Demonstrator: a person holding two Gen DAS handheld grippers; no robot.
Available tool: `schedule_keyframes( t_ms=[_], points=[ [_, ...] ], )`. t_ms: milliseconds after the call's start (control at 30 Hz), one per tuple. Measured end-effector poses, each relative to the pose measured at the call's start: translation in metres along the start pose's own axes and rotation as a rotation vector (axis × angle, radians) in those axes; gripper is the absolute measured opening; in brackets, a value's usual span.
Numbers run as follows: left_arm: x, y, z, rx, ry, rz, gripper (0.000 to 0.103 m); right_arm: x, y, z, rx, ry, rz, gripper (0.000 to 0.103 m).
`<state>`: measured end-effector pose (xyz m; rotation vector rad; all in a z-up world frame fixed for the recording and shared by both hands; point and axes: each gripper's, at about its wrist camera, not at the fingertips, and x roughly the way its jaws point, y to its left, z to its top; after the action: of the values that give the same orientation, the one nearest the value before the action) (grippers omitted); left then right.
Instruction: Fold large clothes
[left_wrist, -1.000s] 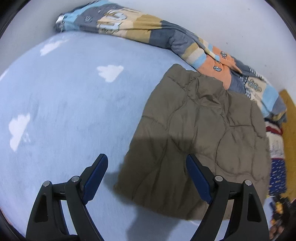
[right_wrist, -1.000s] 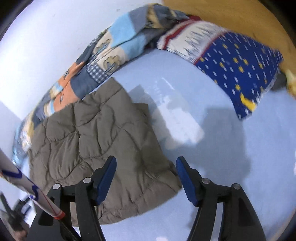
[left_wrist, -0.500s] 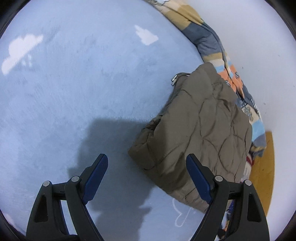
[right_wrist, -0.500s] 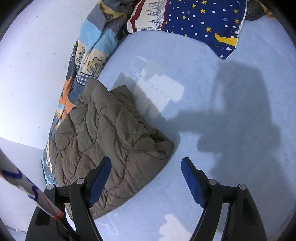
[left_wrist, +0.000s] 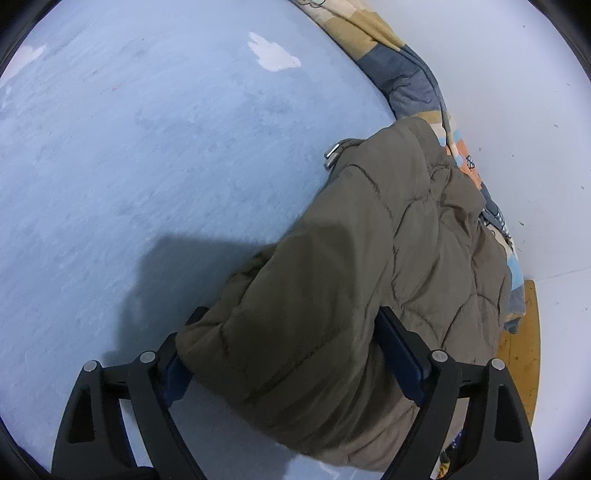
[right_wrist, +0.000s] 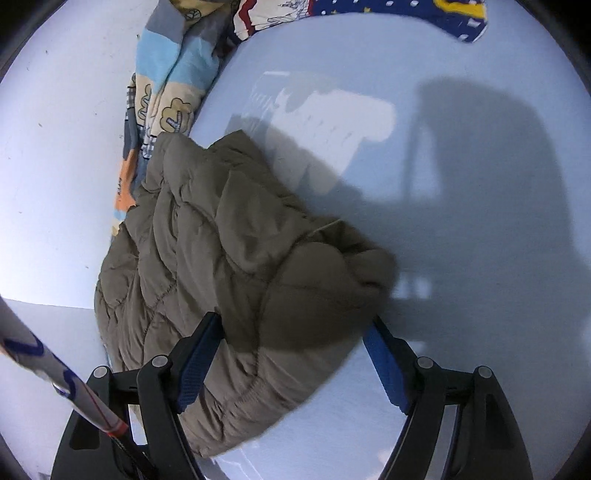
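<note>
- Left gripper (left_wrist: 291, 350): jaws wide, a folded corner of the jacket (left_wrist: 369, 266) between them; the padding bulges over the left finger and reaches the right one, but whether the pads press on it I cannot tell
- Right gripper (right_wrist: 295, 363): jaws wide, just been opening; the jacket's other near corner sits between them, against the left pad (right_wrist: 195, 369), with a strip of bare sheet between the cloth and the right pad (right_wrist: 384, 369)
- Jacket: olive, quilted, folded into a thick bundle, lying on the bed (left_wrist: 147, 147) near the wall (left_wrist: 517, 110)
- Bed sheet pale blue with white cloud prints
- Metal buckle (left_wrist: 332, 153) shows at the jacket's far edge in the left view
- Patchwork quilt (right_wrist: 166, 92) bunched along the wall, touching the jacket's far side
- Starred blue pillow (right_wrist: 388, 7) at the head of the bed, well apart from the jacket
- Striped pole (right_wrist: 55, 384) crosses the right view's lower left corner
</note>
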<state>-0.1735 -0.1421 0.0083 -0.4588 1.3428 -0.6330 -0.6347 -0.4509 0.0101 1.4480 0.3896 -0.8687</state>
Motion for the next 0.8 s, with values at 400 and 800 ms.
schedule_keyframes(
  t_ms=[400,800],
  points=[
    [-0.058,-0.082,-0.013,0.452,-0.227,0.138,0.040,-0.037,0.099,-0.025,-0.488,-0.207,-0.169,0.031],
    [-0.146,-0.069,-0.036,0.503,-0.302,0.096,0.039,-0.112,0.117,-0.062,-0.592,-0.211,-0.053,0.030]
  ],
)
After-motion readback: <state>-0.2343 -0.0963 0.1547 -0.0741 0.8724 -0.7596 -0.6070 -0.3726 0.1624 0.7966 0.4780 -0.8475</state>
